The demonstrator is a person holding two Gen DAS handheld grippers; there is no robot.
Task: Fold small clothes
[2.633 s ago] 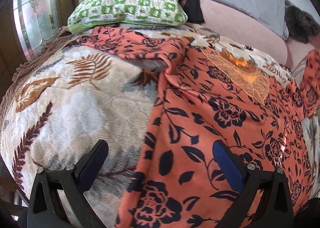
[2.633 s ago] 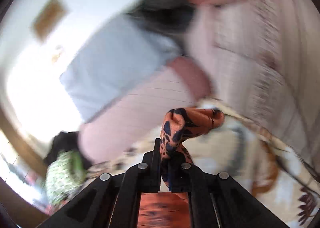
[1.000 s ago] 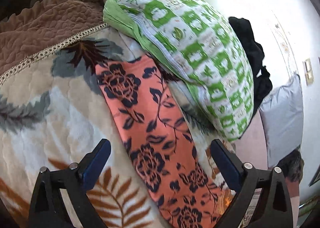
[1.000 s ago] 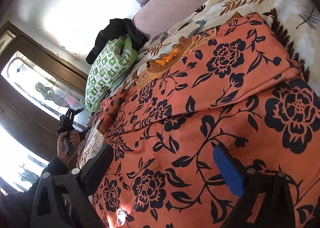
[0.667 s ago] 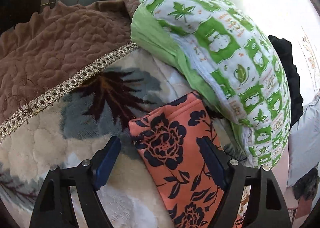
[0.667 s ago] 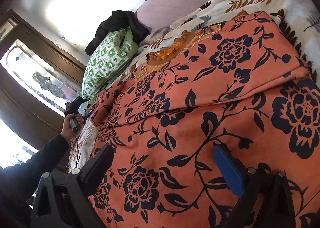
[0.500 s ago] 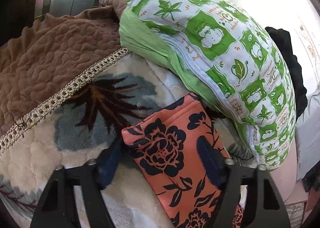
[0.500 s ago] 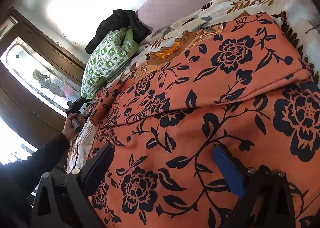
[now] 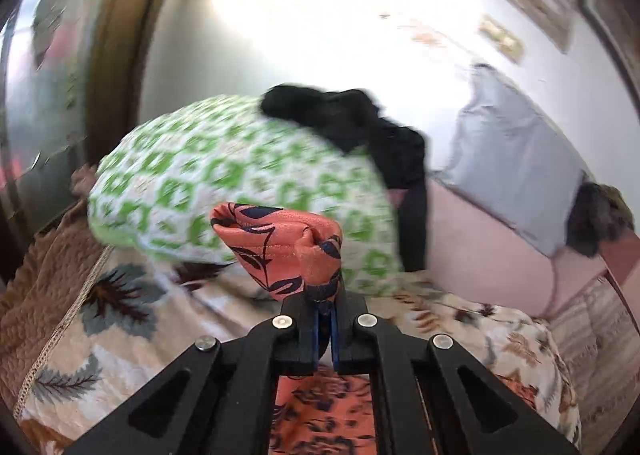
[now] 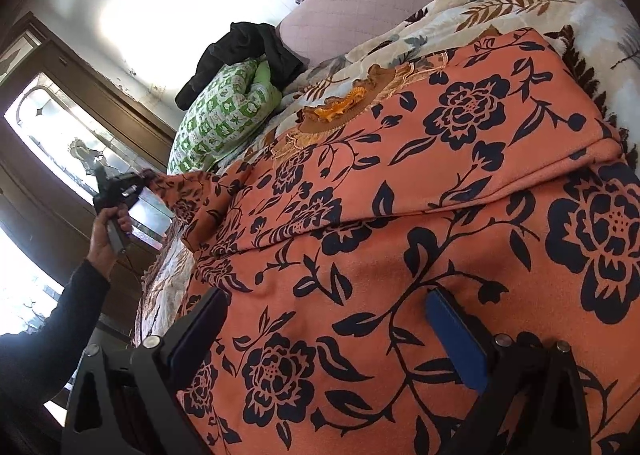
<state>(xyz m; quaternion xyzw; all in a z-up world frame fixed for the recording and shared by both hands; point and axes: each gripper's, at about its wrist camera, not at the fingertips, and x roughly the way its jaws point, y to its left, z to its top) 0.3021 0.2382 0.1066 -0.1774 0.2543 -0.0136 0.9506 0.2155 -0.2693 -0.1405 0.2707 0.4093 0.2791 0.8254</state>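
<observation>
An orange garment with a dark floral print [image 10: 420,183] lies spread on the bed, its right side folded over the middle. My left gripper [image 9: 325,305] is shut on the end of the garment's sleeve [image 9: 288,239] and holds it lifted above the blanket. From the right wrist view the left gripper [image 10: 120,185] shows at the far left, pulling the sleeve [image 10: 188,195] up. My right gripper [image 10: 324,331] is open and empty, just above the garment's lower part.
A green and white pillow [image 9: 224,175] with black clothing [image 9: 360,127] on it lies behind the sleeve. A grey pillow [image 9: 516,159] leans on the pink headboard [image 9: 480,247]. A leaf-print blanket [image 9: 120,311] covers the bed; a window [image 10: 80,151] is on the left.
My left gripper closed on the sleeve end and lifted it off the blanket. My right gripper stayed open and almost still above the garment.
</observation>
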